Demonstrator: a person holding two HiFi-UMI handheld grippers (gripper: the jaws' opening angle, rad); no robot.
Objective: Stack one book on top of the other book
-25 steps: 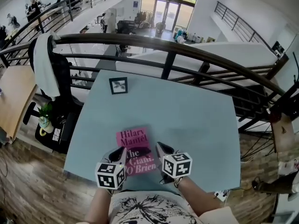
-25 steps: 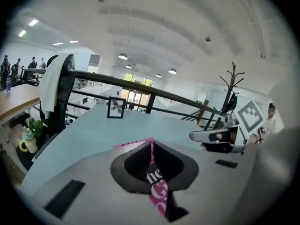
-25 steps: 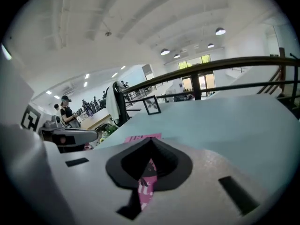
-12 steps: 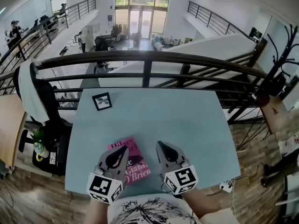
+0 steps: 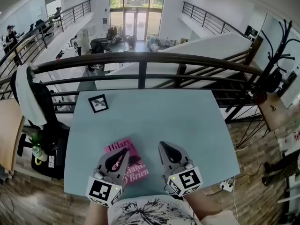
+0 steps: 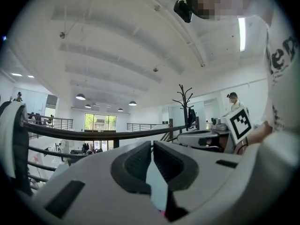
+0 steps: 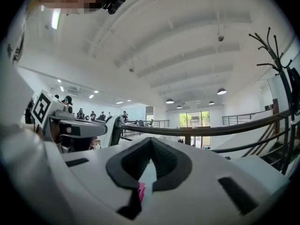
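A pink book [image 5: 117, 148] lies flat near the front left of the pale blue table [image 5: 187, 121]; I cannot tell whether another book lies under it. My left gripper [image 5: 126, 152] hovers over the book's near half, hiding part of the cover, shut and holding nothing. My right gripper [image 5: 162, 146] hangs just right of the book over bare table, also shut and holding nothing. In the left gripper view, the left gripper [image 6: 152, 144] points level toward the railing. The right gripper [image 7: 151, 141] does the same in its own view, where a sliver of pink book [image 7: 141, 191] shows below it.
A small black-framed card [image 5: 98, 103] sits at the table's far left corner. A dark railing [image 5: 140, 60] runs just past the far edge. An office chair draped with white cloth [image 5: 28, 97] stands left; a coat stand [image 5: 274, 55] stands right.
Both grippers have risen off the book and tipped up to point level. The left one now hangs over the book and the right one beside it. The book stays on the table.
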